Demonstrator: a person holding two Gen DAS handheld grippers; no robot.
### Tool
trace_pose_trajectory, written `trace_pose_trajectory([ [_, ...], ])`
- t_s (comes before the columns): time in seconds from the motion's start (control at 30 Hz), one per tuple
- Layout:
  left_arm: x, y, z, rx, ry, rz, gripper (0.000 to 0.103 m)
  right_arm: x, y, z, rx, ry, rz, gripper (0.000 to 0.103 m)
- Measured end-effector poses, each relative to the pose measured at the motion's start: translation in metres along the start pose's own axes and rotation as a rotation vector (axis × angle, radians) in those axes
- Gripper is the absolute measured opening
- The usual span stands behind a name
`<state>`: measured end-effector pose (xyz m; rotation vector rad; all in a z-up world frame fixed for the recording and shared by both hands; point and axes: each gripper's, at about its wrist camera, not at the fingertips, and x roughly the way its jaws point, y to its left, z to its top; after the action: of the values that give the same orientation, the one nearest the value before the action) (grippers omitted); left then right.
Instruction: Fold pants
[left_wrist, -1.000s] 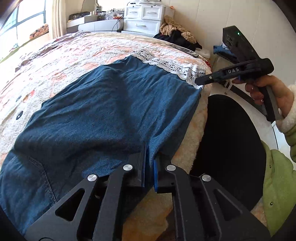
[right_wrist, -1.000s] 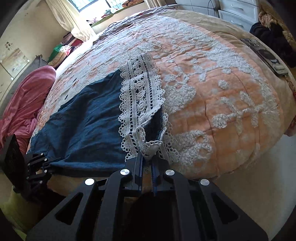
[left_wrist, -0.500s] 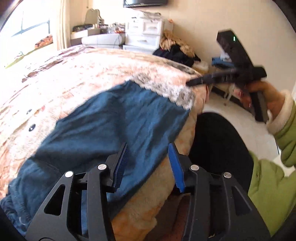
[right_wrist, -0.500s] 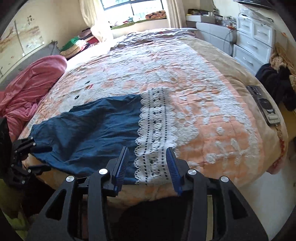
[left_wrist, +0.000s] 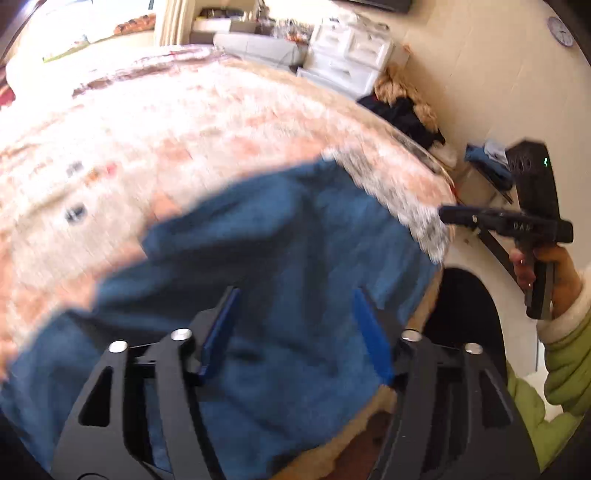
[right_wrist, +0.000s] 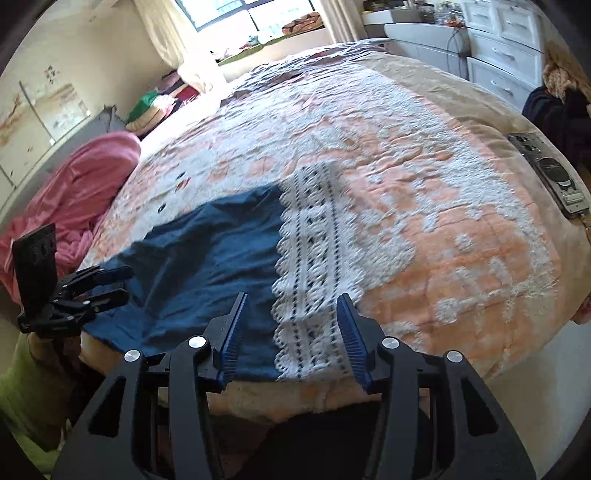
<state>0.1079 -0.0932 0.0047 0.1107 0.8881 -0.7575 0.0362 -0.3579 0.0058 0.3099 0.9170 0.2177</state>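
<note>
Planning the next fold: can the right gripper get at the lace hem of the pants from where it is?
Probably yes. The right gripper hangs just above the lace hem at the bed's near edge, jaws opening with nothing between them. The pants lie flat, and nothing covers the hem.

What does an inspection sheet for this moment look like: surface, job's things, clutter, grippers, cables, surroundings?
Surface: bed with peach and white quilt.
Job's things: blue pants lie flat near the bed's front edge; their lace hem spread flat.
Clutter: remote at the bed's far right edge; pink blanket at left.
Grippers: left gripper and right gripper both opening, nothing between the jaws, pads off the cloth.
Cables: nothing seen.
Surroundings: white drawers, window, clothes pile by the wall.
</note>
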Motion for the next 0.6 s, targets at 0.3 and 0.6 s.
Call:
trace_pose_trajectory([
  [0.3, 0.034, 0.089, 0.043, -0.239, 0.157, 0.057, 0.068, 0.063, -0.016, 0.092, -0.009, 0.054, 0.083, 0.061],
  [0.6, 0.064, 0.125, 0.022, -0.466, 0.236, -0.139, 0.050, 0.135, -0.020, 0.122, -0.014, 0.202, 0.102, 0.055],
])
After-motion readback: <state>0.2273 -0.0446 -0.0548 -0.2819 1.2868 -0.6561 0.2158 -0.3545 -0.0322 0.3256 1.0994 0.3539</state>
